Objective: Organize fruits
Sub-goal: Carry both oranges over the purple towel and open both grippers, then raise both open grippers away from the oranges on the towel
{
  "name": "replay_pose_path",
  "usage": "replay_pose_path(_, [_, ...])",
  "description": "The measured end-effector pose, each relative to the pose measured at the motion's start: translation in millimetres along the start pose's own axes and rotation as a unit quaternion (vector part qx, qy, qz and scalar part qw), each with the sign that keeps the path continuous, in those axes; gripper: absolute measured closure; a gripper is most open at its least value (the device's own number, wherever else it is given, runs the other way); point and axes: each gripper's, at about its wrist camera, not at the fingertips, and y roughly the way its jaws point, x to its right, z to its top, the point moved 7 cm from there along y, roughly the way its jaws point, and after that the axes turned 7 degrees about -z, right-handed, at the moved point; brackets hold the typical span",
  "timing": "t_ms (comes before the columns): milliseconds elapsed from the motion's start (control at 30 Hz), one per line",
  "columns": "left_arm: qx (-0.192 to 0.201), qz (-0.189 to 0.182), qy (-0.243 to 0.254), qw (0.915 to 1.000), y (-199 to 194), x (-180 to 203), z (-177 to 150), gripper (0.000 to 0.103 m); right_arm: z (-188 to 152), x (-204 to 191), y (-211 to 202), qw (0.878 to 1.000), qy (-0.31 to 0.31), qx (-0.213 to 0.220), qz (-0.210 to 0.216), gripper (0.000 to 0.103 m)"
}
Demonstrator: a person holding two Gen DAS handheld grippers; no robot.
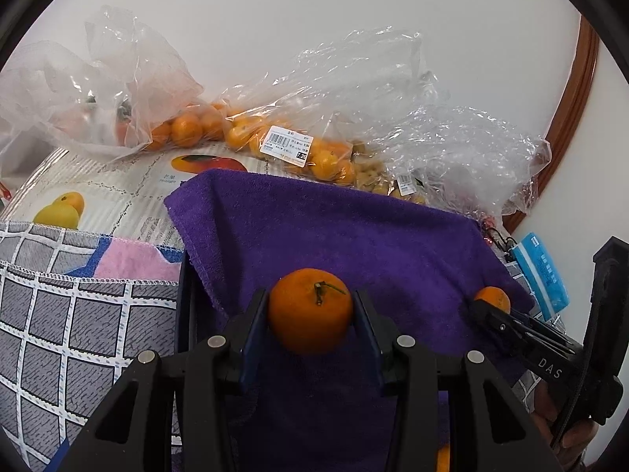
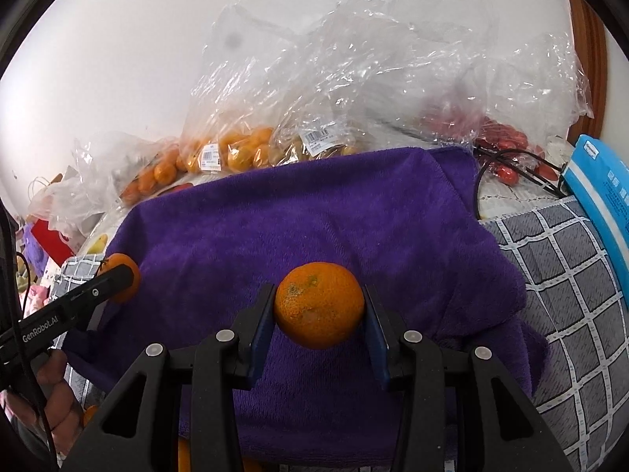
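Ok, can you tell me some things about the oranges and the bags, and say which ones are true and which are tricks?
1. Each hand-held gripper holds an orange. True: the left hand-held gripper pinches an orange with a stem, and the right hand-held gripper pinches a stemless orange.
2. The towel under them is green. False: the towel is purple.
3. Clear plastic bags of small oranges lie behind the towel. True.
4. The bags have no labels. False: a white barcode label shows on one.
5. A bag of red fruit sits at the right. True.
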Motion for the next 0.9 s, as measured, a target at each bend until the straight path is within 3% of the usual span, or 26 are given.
replay_pose_path(300, [-0.002,0.004,0.005,1.0,0,1,0,0.062,3,3,-7,1.0,0.002,0.016,-0.01,0.059])
replay_pose_path(500, [0.002,-0.013,-0.005,0.9999,-4,1,2,0.059,9,7,-21,0.999,0.013,0.037,-0.016,0.046])
replay_pose_path(633, [0.011,-0.019,-0.008,0.9997,-9,1,4,0.052,10,5,-30,0.998,0.006,0.052,-0.024,0.046])
replay_pose_path(900, [0.034,-0.014,-0.005,0.9993,-17,2,7,0.051,11,-1,-40,0.997,-0.011,0.067,-0.03,0.046])
